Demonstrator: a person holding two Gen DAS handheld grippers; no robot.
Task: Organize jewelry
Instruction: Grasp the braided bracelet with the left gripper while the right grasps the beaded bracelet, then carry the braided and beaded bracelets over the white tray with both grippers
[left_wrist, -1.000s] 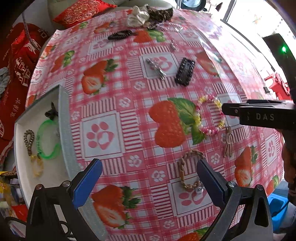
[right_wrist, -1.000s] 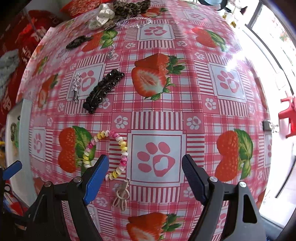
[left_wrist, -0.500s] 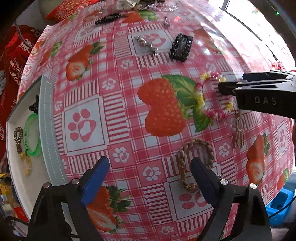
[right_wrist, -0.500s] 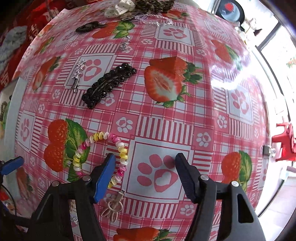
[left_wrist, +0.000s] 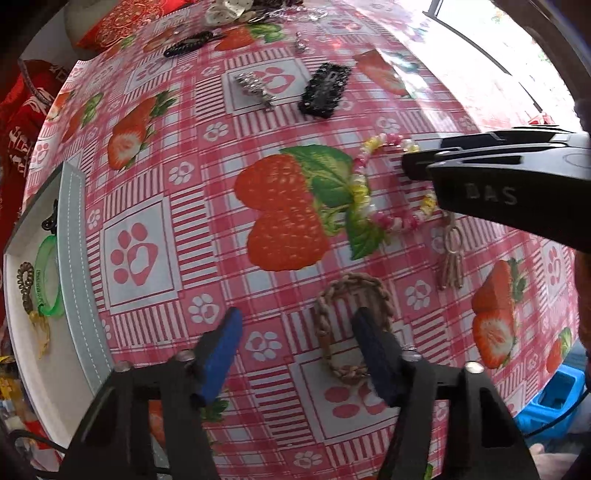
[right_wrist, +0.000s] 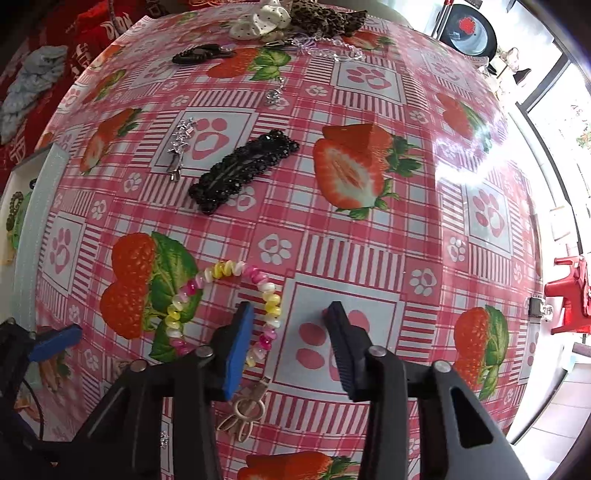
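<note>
Closing over the glossy strawberry-and-paw cloth (left_wrist: 177, 206), your left gripper (left_wrist: 297, 345) points straight down with its blue ribbed pads apart. The braid (left_wrist: 351, 291), a tan woven cord bent into a long loop, lies between them: the right pad sits inside the loop, the left pad stands clear on bare cloth, and neither presses yet.

Your right gripper (right_wrist: 290, 339) is closing too. Its left pad stands inside the bead ring (right_wrist: 229, 299), a loop of smooth pink, yellow and white beads, and the right pad is over a printed paw. The ring's near arc runs between the pads, but you cannot tell from either view whether they touch it. In the left view this gripper comes in from the right as a flat black bar across the ring's edge.

Just below the ring lies a small beige clip (right_wrist: 243, 413) of thin looped wire. Farther up the cloth rest a black beaded barrette (right_wrist: 243, 168), long and knobbly, and a silver sparkly pin (right_wrist: 181, 142). At the far edge are a dark oval clip (right_wrist: 195, 55), a white dotted scrunchie (right_wrist: 258, 20) and a leopard one (right_wrist: 325, 18).

Left of the cloth, the white tray (left_wrist: 74, 295) with its grey stitched rim holds a translucent green bangle (left_wrist: 46, 280), a bronze chain loop (left_wrist: 25, 284) and a small black clip (left_wrist: 51, 218).
</note>
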